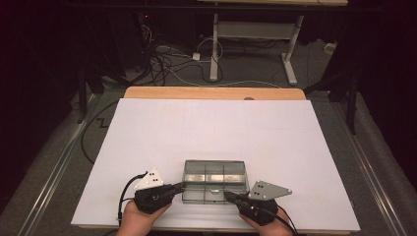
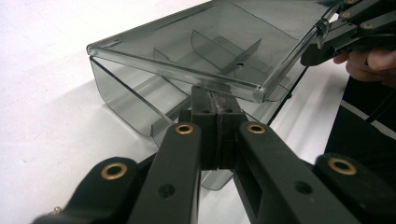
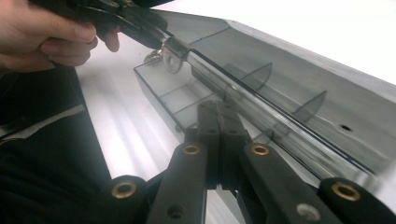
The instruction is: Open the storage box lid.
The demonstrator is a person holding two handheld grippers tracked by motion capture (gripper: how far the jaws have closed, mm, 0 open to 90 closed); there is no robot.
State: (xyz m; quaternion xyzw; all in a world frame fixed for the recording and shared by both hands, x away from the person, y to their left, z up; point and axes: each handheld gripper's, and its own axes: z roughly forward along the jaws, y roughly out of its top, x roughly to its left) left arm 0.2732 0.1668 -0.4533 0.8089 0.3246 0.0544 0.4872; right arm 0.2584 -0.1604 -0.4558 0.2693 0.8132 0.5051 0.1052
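While both grippers' jaws are closed, the left gripper (image 1: 181, 186) and right gripper (image 1: 228, 195) flank the box's (image 1: 214, 173) near edge. Its lid (image 2: 196, 51) (raised slightly) rests on their tips, neither clamping it. The long axis runs left-right.

**Two grippers meeting a smoky plastic box**

A clear grey compartment box (image 1: 215, 181) is sitting near the front edge of the white surface (image 1: 216, 128). The left gripper (image 1: 182, 186) is touching its left side, while the right gripper (image 1: 228, 195) is touching its front right, both jaws pressed together.

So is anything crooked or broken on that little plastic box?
Nothing looks broken or spilled. The box's lid sits slightly lifted at the near edge, where the shut left gripper and right gripper meet it. The compartments look empty.
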